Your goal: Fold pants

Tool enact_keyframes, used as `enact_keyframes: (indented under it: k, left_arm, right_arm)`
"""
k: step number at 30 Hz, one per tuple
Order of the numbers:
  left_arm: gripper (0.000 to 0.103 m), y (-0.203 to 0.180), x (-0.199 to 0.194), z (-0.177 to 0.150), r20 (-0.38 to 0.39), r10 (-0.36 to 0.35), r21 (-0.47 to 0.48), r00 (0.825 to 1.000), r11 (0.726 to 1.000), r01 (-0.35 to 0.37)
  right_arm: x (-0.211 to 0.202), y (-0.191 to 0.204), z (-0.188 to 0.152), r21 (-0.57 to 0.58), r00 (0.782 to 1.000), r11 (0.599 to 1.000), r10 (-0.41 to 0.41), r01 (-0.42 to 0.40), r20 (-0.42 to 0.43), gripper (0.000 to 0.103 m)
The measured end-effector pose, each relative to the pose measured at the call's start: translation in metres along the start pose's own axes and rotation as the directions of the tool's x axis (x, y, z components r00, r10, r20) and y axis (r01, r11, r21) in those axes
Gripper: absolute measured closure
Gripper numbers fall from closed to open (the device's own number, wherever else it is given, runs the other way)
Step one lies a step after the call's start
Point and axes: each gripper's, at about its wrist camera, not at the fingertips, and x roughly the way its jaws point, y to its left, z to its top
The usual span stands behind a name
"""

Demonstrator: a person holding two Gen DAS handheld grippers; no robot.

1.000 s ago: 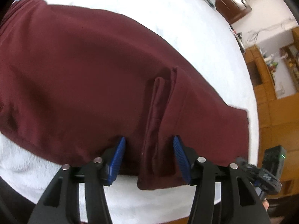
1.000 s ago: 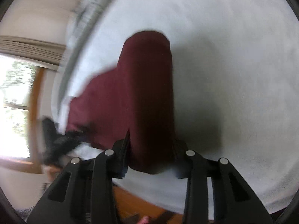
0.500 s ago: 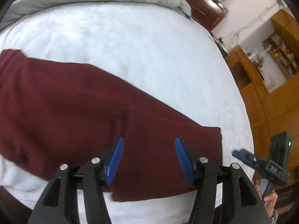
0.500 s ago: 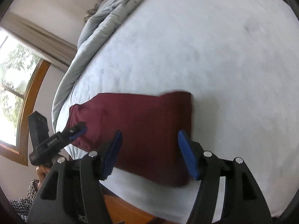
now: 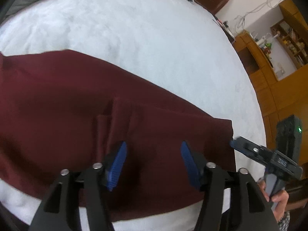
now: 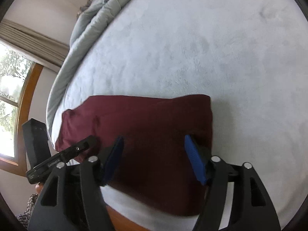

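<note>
Released since a second ago: maroon pants (image 5: 80,115) no longer pinched and lifted by either gripper, now lying flat on the white bed cover (image 5: 146,38). Both sets of fingers just opened further, nothing between the blue pads.

Left gripper (image 5: 153,159): fingers (image 5: 117,163) spread apart, hovering above the cloth near its front edge, no visible contact with the fabric. Folded layers visible just ahead of the left finger, with a straight vertical edge and a narrow stepped pleat beside it. Pants spread wide across the bed, from the left border of the left wrist view to a squared end at the right.

Right gripper (image 6: 154,157): fingers (image 6: 194,159) likewise spread, held over the squared end of the pants (image 6: 138,127). Right corner of the cloth just beyond the right pad.

Each gripper visible in the other's view: right gripper (image 5: 265,159) beside the cloth's right edge with a hand (image 5: 277,196) on its handle; left gripper (image 6: 61,157) at the cloth's left end.

Grey duvet (image 6: 100,13) bunched along the far side of the bed. Wooden shelving (image 5: 277,57) at right, window (image 6: 11,100) with curtain (image 6: 32,36) at left
</note>
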Motion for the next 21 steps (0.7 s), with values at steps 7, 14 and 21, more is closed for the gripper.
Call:
enact_keyframes:
  k: [7, 14, 21]
  left_arm:
    - [0.036, 0.0, 0.004, -0.024, -0.003, 0.01, 0.019, 1.0, 1.0, -0.01]
    - [0.036, -0.006, -0.004, -0.021, 0.008, 0.012, 0.044, 1.0, 0.999, -0.012]
    - [0.024, 0.053, -0.089, -0.024, 0.115, 0.045, -0.075, 0.992, 0.996, -0.036]
  right_arm:
    - [-0.004, -0.001, -0.031, 0.019, 1.0, 1.0, -0.024, 0.024, -0.007, 0.033]
    - [0.006, 0.005, -0.032, 0.001, 0.998, 0.998, -0.059, 0.059, -0.019, 0.032]
    - [-0.03, 0.036, -0.045, -0.024, 0.998, 0.998, 0.055, -0.054, 0.033, 0.027]
